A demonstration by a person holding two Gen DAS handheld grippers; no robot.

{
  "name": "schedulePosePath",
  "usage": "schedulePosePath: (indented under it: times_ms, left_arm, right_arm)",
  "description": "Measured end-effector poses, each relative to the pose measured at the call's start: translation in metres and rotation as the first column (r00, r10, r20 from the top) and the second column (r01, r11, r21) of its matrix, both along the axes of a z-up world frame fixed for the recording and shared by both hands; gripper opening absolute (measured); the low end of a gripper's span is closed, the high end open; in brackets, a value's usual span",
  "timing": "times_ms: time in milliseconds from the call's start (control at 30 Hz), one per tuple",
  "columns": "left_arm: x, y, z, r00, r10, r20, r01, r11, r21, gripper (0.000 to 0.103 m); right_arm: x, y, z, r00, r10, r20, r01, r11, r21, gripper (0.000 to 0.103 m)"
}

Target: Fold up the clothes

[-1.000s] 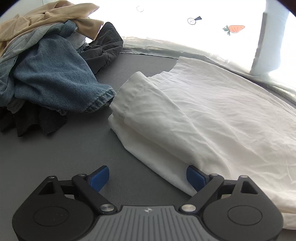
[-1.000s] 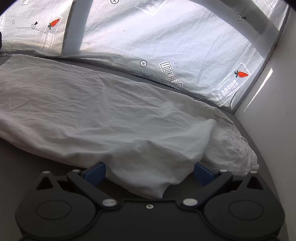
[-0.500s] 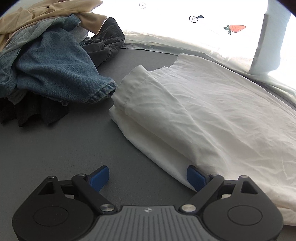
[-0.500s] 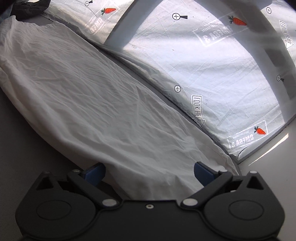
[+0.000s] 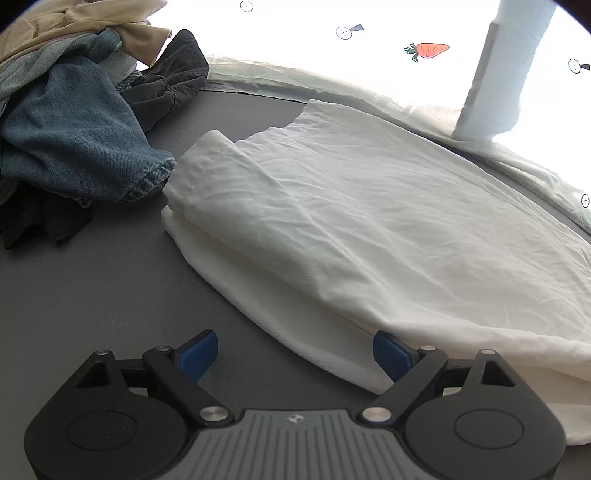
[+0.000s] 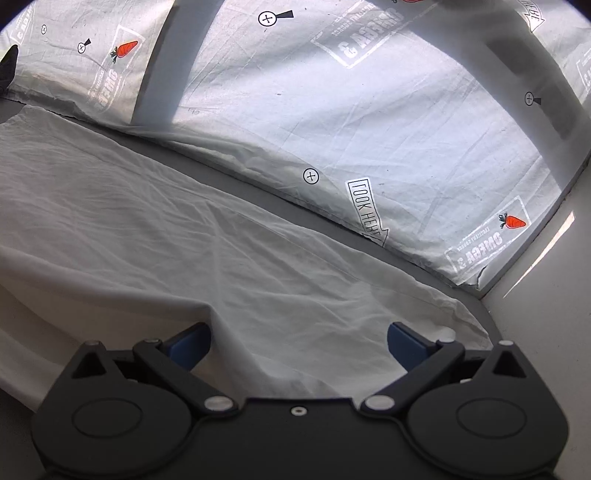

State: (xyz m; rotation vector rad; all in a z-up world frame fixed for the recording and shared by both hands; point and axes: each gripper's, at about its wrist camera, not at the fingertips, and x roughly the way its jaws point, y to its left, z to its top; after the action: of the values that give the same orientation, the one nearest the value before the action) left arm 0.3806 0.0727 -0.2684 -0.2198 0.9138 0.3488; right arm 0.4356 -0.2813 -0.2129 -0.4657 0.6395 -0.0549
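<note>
A white garment (image 5: 351, 206) lies folded lengthwise on the grey table (image 5: 85, 295), its doubled hem end toward the clothes pile. My left gripper (image 5: 295, 354) hovers open at its near edge, the right blue pad beside the cloth, nothing pinched. In the right wrist view the same white garment (image 6: 184, 240) stretches across the table, and a raised fold of it runs under my right gripper (image 6: 299, 341). That gripper is open, its blue pads wide apart above the cloth.
A pile of unfolded clothes sits at the left: blue denim (image 5: 74, 136), a tan piece (image 5: 74, 22) and dark fabric (image 5: 166, 81). A printed plastic sheet (image 6: 332, 110) covers the window behind. A white wall (image 6: 546, 332) bounds the table's right end.
The right gripper swung over the garment and back, and now sits above a fold nearer the middle, left of the end corner. The left gripper shifted slightly; the clothes pile moved left in its view.
</note>
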Motion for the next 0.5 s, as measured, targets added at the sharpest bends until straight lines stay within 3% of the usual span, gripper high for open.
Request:
schedulePosePath:
  times_ms: [100,200,333,500]
  left_arm:
    - [0.012,-0.012,-0.007,0.999,-0.031,-0.017,0.032,0.996,0.087,0.094]
    - [0.020,-0.004,-0.012,1.000,0.012,0.001,-0.012,0.988,0.156,0.101]
    - [0.029,0.026,-0.013,0.996,0.074,0.040,-0.080,0.980,0.182,0.103]
    - [0.033,0.042,-0.012,0.992,0.092,0.087,-0.114,0.950,0.290,0.103]
  right_arm:
    - [-0.004,-0.001,-0.003,1.000,-0.008,-0.014,0.008,1.000,0.007,0.103]
    - [-0.007,-0.006,-0.004,1.000,-0.021,-0.021,0.022,1.000,0.016,0.103]
    - [-0.010,-0.013,-0.003,0.999,-0.034,-0.028,0.035,0.998,0.043,0.103]
    - [-0.011,-0.015,-0.002,0.999,-0.035,-0.037,0.037,0.998,0.055,0.103]
